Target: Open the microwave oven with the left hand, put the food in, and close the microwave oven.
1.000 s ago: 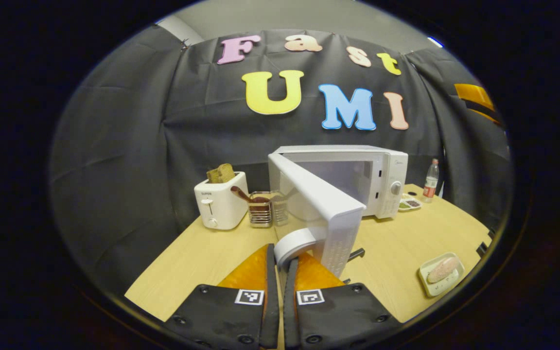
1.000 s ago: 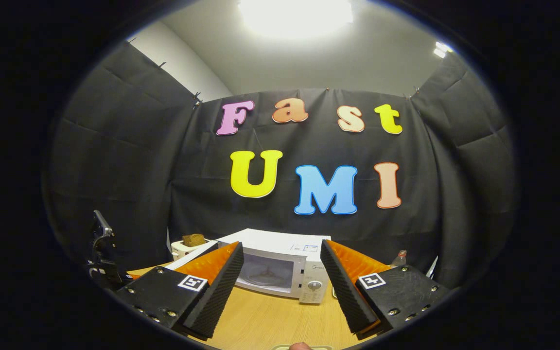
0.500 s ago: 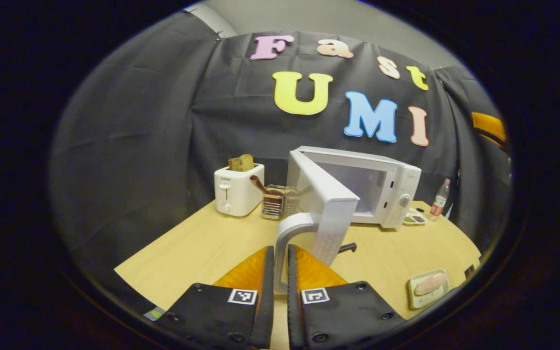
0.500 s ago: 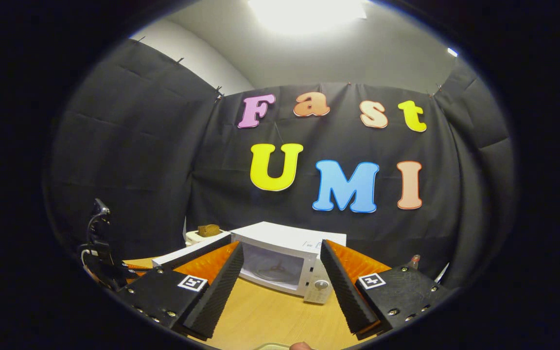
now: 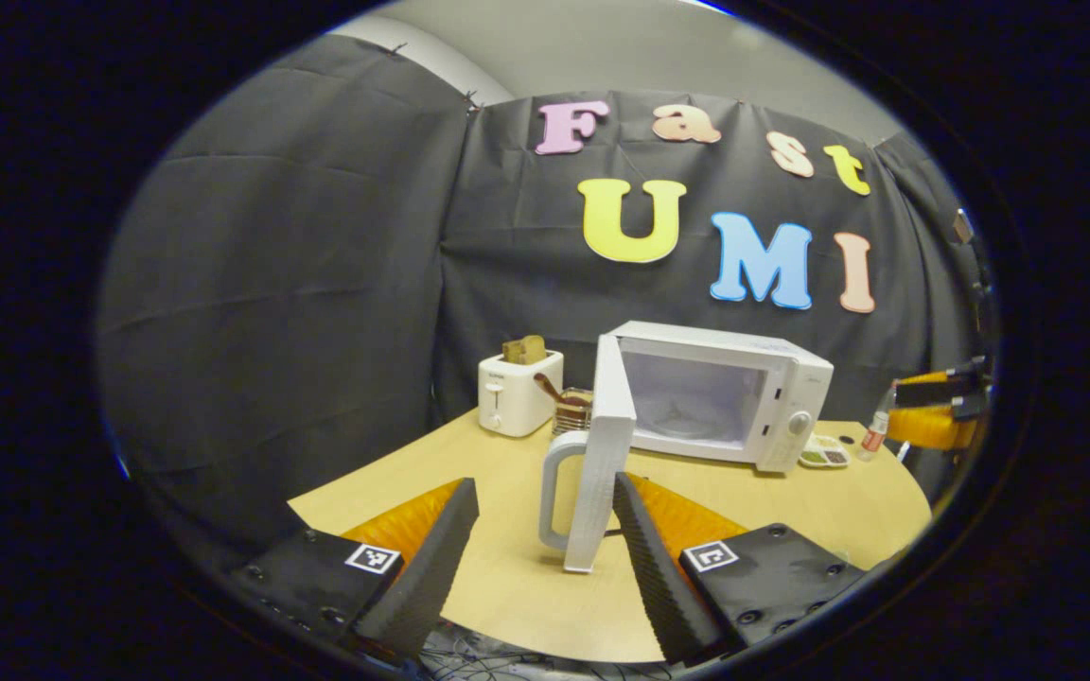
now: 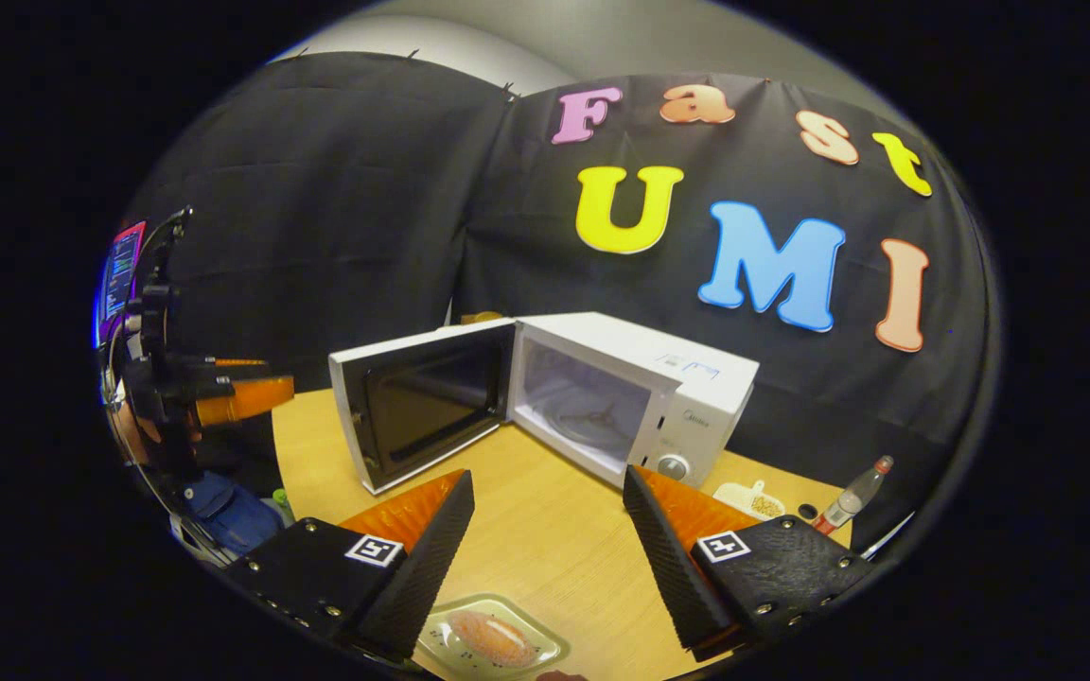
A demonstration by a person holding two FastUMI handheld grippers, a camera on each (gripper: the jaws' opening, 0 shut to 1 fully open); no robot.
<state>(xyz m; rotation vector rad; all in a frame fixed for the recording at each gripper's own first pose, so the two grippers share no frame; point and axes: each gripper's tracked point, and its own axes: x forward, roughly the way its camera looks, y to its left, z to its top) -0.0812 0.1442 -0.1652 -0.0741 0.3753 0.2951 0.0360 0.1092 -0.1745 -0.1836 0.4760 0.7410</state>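
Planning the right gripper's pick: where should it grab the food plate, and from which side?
Grip the plate by its raised near rim, coming down from above and the front edge of the table. It is shallow and lies flat, food in the middle. The right gripper is already open above it.

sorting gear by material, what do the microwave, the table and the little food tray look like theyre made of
Microwave: white painted metal or plastic casing, smooth with a soft sheen; its open door has a dark glossy window, likely glass. Table: pale wood or wood-look laminate, going by the fine straight grain lines and matte finish. Food tray: light, thin-rimmed and slightly shiny, probably plastic or glazed ceramic; can't tell which.
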